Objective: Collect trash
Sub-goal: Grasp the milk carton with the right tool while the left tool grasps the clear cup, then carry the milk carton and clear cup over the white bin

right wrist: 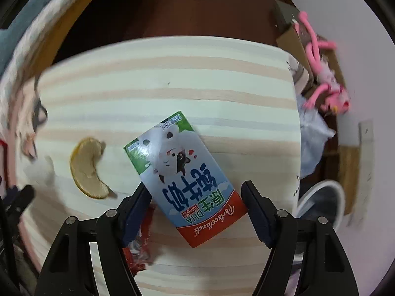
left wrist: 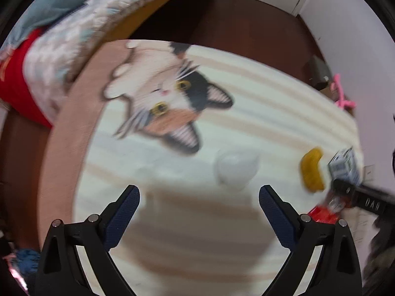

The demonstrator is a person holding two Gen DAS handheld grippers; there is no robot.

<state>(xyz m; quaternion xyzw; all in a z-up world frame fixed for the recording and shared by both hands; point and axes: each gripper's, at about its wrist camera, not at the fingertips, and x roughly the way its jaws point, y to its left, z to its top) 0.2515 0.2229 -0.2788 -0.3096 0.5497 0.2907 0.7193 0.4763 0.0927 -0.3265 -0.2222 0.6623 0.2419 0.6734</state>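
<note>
- Right now the right gripper (right wrist: 196,209) stands with its fingers spread wide, and the milk carton (right wrist: 182,172) lies flat on the striped rug (right wrist: 172,81) with its red end between them; whether the left pad touches the carton's edge I cannot tell.
- Its long axis runs on a slant, from the red end by the fingers up and away to the green end on the left, so the fingers look set across its narrow width, a fair line for closing on it.
- Just under the left finger a red wrapper (right wrist: 138,254) lies crumpled, close enough to be caught by mistake.
- Farther left, a yellow fruit peel (right wrist: 86,170) curves on the rug, apart from the carton.
- The left gripper (left wrist: 198,209) is also spread and holds nothing; a white crumpled wad (left wrist: 234,170) lies just ahead of it, slightly right of centre, so it is this hand's nearest piece.
- Open rug surrounds the carton; the rug's right edge and a grey slipper (right wrist: 321,204) lie well off to the right.
</note>
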